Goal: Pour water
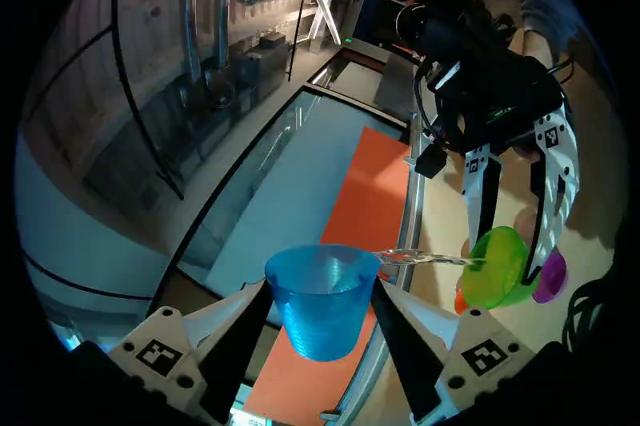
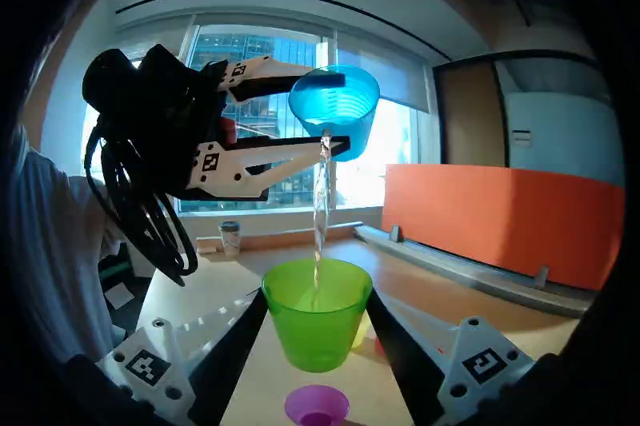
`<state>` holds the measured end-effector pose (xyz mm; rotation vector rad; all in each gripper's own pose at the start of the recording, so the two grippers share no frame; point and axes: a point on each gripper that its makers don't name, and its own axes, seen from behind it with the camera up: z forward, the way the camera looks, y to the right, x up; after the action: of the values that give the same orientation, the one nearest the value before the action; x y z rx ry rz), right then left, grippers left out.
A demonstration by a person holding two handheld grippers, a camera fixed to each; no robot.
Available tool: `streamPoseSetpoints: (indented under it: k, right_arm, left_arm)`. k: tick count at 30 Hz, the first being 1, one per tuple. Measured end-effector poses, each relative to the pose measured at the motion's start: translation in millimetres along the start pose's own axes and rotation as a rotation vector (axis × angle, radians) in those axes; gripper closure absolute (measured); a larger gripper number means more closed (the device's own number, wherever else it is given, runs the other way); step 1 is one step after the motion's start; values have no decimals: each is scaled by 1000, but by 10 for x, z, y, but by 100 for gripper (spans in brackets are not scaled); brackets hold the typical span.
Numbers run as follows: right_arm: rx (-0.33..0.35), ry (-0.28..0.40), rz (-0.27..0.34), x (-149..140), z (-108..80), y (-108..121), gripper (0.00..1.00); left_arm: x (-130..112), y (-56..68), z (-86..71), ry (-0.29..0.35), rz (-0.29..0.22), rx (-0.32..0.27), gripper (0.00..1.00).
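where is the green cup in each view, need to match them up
Left gripper view: the green cup is at lower right, lying sideways in the picture, gripped by the right tool farther off.
Right gripper view: the green cup is at bottom centre, upright between that tool's own fingers.
Shared landmark: the blue cup, with its water stream running into the green cup.

No words, numbers or brands can be read. The square markers (image 1: 488, 356) on the left gripper (image 1: 320, 284) carry only black-and-white patterns, no letters. A small wall plate (image 2: 522, 138) is too far and too little to read.
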<state>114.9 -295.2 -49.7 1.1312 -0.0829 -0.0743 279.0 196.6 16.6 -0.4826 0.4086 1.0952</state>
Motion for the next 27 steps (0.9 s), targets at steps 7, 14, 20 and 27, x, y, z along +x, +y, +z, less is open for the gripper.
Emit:
streamPoseSetpoints:
  k: [7, 14, 20, 27]
  right_arm:
    - [-2, -2, -3, 3, -13, 10, 9]
    - [-5, -2, -8, 14, -14, 21, 9]
    - [-7, 0, -11, 37, -25, 32, 9]
    - [-17, 3, -13, 45, -40, 62, 9]
  left_arm:
    - [30, -36, -9, 7, 31, 5, 16]
    - [71, -74, -12, 11, 67, 7, 15]
    - [107, -97, 2, 16, 96, 8, 15]
    - [127, -134, 26, 18, 136, 8, 16]
